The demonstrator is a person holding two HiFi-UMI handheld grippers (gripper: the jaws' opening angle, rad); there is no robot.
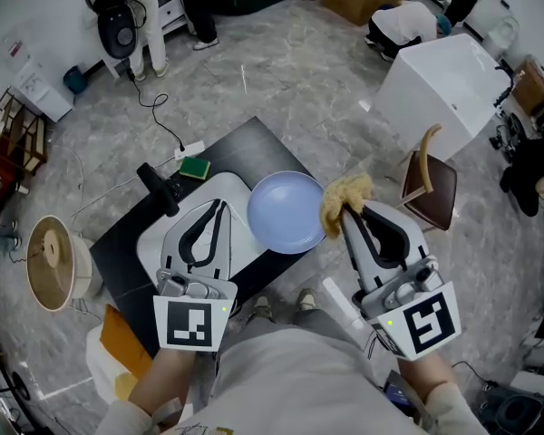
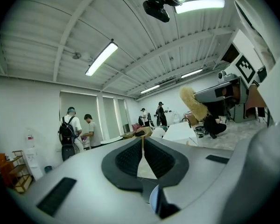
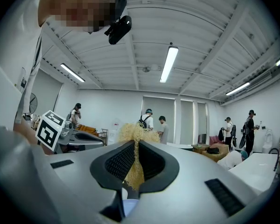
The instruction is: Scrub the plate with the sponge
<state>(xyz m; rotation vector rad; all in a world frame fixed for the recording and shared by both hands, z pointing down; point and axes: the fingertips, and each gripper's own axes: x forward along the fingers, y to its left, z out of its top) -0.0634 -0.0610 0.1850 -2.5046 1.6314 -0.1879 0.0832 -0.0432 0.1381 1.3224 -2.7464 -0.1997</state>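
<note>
Right gripper (image 1: 347, 212) pinches the fibrous yellow sponge (image 1: 344, 191) at its tips. The plate (image 1: 284, 212) sits just left of them. Left gripper (image 1: 218, 205) is pressed together, empty, with the plate to its right. Risk: the unheld plate likely slides under scrubbing, and the thin pinch may slip.

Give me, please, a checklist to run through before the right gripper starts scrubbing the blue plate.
1. Yellow fibrous sponge clamped in right gripper: ok.
2. Blue plate lying face up on dark table: ok.
3. Left gripper steadying the plate: not ok; shut on nothing, apart from it.
4. Sponge touching the plate: cannot tell; it sits by the right rim.
5. Green sponge clear of the plate: ok.
</note>
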